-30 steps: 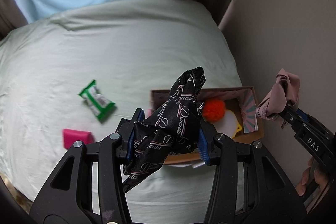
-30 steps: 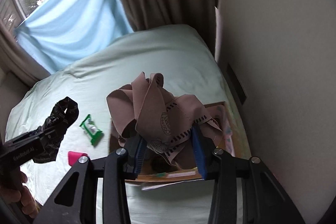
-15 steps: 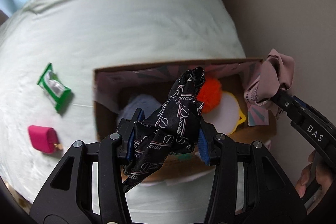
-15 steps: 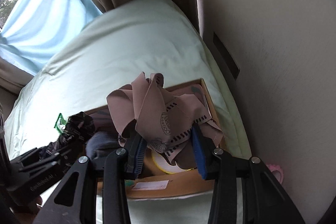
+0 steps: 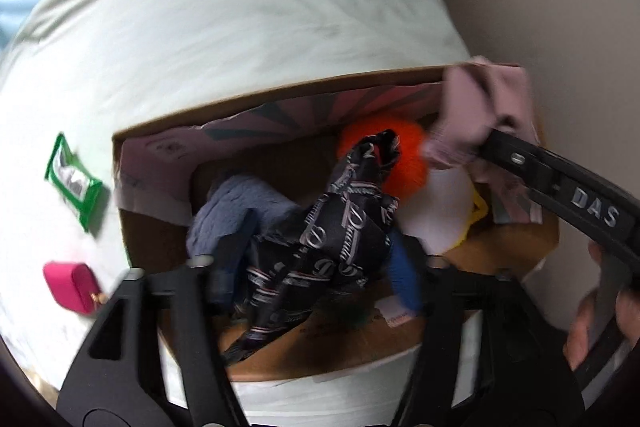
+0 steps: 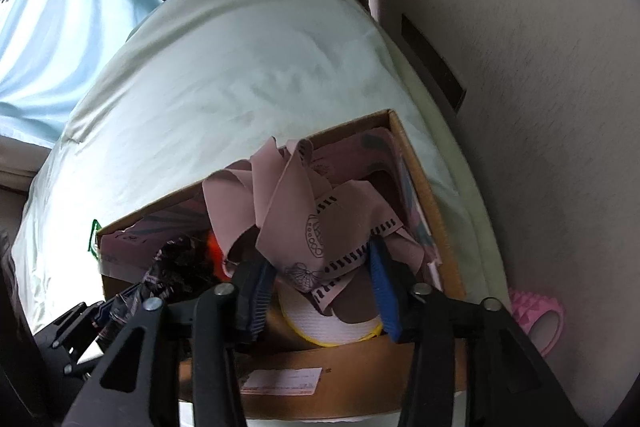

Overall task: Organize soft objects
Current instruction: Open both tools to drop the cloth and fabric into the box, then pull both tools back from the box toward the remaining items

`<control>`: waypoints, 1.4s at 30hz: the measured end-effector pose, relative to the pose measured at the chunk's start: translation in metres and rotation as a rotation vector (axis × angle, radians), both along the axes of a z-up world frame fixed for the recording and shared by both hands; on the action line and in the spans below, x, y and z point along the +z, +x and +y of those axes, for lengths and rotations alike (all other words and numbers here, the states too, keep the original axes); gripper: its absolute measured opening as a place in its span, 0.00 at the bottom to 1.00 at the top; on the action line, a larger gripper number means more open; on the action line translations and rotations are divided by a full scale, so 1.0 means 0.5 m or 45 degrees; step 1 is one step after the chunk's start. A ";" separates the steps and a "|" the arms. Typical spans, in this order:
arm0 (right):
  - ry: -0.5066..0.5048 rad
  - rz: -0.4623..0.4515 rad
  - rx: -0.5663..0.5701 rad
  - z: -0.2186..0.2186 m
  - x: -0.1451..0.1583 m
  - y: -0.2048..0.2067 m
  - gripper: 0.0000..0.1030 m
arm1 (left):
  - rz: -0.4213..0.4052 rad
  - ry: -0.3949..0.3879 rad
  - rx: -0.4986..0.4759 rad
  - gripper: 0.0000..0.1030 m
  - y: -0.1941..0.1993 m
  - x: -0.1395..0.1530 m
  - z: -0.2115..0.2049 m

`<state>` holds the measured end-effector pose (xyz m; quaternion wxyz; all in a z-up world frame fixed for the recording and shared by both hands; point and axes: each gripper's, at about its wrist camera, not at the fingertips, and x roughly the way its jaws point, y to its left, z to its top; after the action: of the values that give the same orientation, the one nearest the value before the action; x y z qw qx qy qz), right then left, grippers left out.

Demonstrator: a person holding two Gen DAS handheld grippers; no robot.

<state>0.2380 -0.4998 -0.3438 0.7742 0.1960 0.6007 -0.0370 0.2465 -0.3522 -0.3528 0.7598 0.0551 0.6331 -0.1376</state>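
Black scarf point(image 5: 340, 227) between just-opening left claw point(image 5: 316, 267) pads, over cardboard box point(image 5: 280, 359).

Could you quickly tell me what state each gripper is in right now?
Left gripper: jaws just opening, black scarf loose between them.
Right gripper: jaws just opening, pink band between them.

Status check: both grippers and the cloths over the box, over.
Left gripper jaws just opened, black scarf loose between them. Right gripper jaws opening, pink cloth between them. Both over cardboard box. Nothing blocking.
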 end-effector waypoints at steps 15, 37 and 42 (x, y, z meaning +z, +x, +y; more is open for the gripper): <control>0.029 -0.117 0.003 0.001 0.067 -0.045 1.00 | -0.082 -0.016 -0.021 1.00 -0.047 0.087 0.055; -0.125 -0.399 0.160 0.180 0.386 -0.187 1.00 | -0.464 -0.118 0.174 1.00 -0.222 0.403 0.321; -0.156 -0.489 0.240 0.270 0.456 -0.230 1.00 | -0.546 -0.126 0.250 1.00 -0.284 0.469 0.437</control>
<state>0.1228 -0.3650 -0.1159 0.8848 0.0951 0.4547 0.0369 0.1046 -0.1335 -0.1184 0.8882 -0.0159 0.4522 -0.0792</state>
